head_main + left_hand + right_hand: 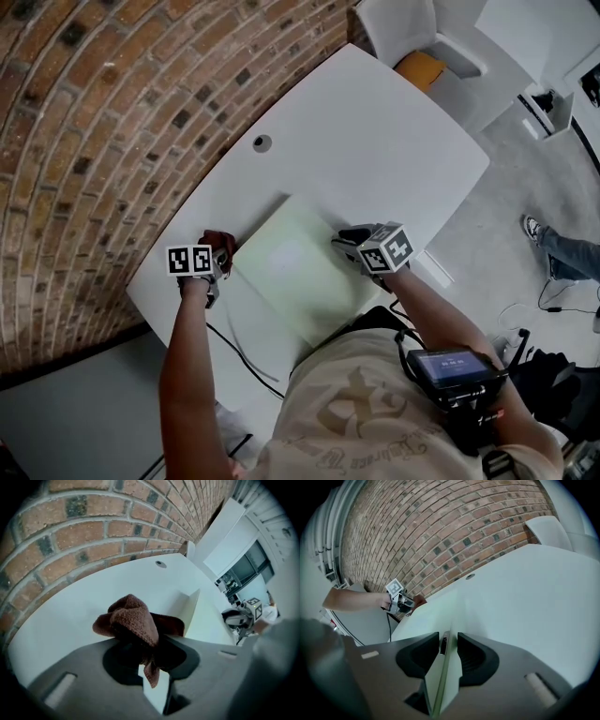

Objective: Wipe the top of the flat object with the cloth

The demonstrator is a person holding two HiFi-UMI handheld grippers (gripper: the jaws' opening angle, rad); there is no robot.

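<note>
Because the right gripper (449, 648) is clamped on the right edge of the pale green board (292, 267), its jaws narrow with only the thin sheet between them, that hand's job, I judge, is simply to pin the board steady while the other wipes. The left gripper (147, 654) is closed on a bunched brown knitted cloth (133, 620), which sits just at the board's left edge, over the white table (375, 141) rather than on the board's face. To do the pass well, the cloth's bulging front should be pressed flat on the top and drawn rightward in overlapping strokes, near side first, then the far corner. It should stop short of the right gripper and press lightly, so the sheet neither slides nor flexes. The board looks like a thin, matte, pale green rectangle lying slantwise in the middle of the table, and no dirt shows on it. Beyond it the table has a small round hole (262, 143), and a brick wall (103, 112) stands at the far left.
</note>
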